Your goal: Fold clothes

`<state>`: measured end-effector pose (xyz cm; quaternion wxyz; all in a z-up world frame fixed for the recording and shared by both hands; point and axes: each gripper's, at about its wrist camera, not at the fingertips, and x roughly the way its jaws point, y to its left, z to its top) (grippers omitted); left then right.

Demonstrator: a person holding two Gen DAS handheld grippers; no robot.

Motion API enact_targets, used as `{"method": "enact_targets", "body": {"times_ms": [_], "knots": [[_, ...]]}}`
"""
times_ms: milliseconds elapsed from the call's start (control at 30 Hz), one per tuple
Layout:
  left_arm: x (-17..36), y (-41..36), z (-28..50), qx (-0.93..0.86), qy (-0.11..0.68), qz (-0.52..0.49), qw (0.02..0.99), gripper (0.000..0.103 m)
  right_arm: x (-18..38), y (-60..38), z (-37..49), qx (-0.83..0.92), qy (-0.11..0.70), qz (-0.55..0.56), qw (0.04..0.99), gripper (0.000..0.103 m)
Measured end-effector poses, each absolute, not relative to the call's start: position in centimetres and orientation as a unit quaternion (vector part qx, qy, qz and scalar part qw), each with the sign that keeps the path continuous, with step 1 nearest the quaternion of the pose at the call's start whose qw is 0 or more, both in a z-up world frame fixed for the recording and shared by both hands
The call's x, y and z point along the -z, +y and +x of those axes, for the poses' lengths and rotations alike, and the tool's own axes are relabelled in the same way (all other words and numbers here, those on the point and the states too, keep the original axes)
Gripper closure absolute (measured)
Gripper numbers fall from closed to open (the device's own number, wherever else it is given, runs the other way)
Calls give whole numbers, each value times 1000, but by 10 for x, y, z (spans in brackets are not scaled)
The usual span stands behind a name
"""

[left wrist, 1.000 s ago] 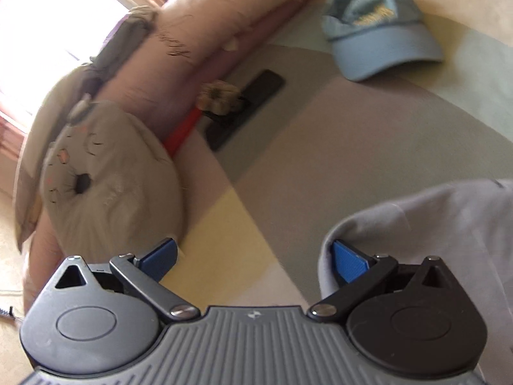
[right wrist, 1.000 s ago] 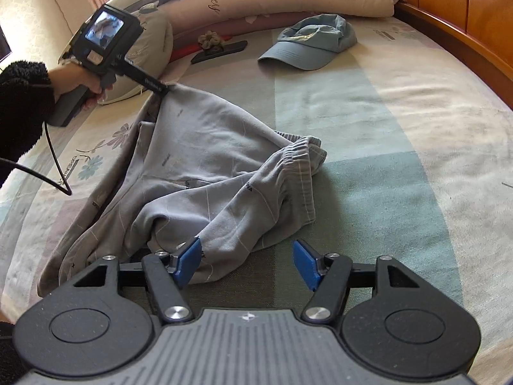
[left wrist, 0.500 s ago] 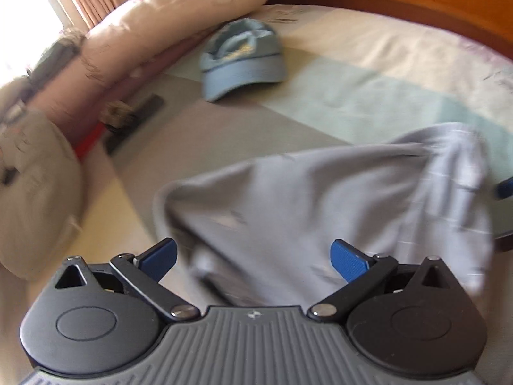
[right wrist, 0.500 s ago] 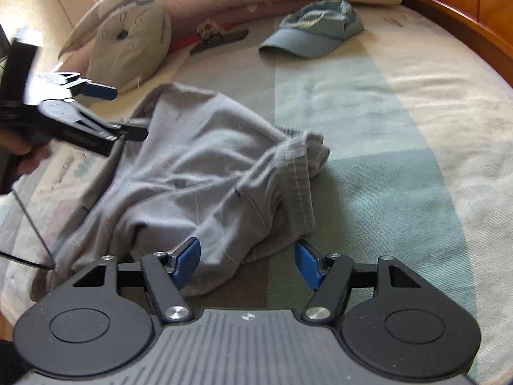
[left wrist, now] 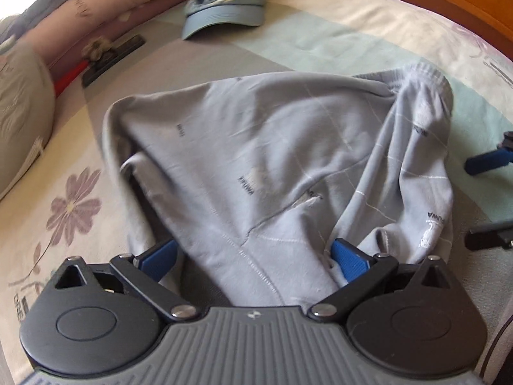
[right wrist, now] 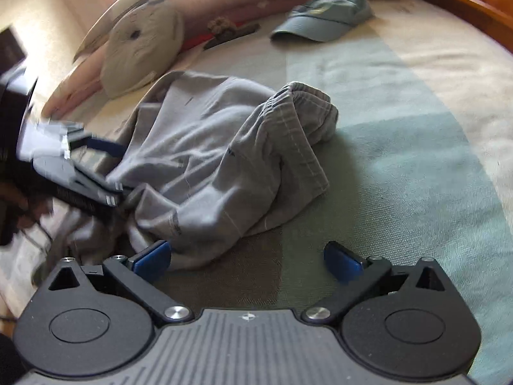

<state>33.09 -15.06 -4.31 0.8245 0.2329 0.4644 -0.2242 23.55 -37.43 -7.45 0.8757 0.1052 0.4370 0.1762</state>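
Left gripper [left wrist: 253,256]: fingers spread wide, grey garment [left wrist: 272,160] lying between them, nothing clamped. The garment lies crumpled on the bed [right wrist: 400,166]. Right gripper [right wrist: 247,256]: fingers spread wide, left pad [right wrist: 152,258] touching the garment's near edge, nothing clamped.

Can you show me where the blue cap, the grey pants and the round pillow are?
blue cap [left wrist: 224,9]: left wrist view, on its crown.
grey pants [right wrist: 208,147]: right wrist view, on the middle of the crumpled cloth.
round pillow [right wrist: 141,51]: right wrist view, on its front face.
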Motion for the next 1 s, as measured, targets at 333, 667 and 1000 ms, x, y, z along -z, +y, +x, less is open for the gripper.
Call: {"method": "enact_targets", "body": {"times_ms": [333,667,1000], "knots": [[14,-135,326,205,437,211,850,1,66,-397,251,-185,408,142,883,17],[-7,-122,313,203,416,186,867,1,87,-410,283,-189,367,148,898,58],[-14,-117,302,224,399,181,871,1,44,-422,233,-189,428,156,870,86]]}}
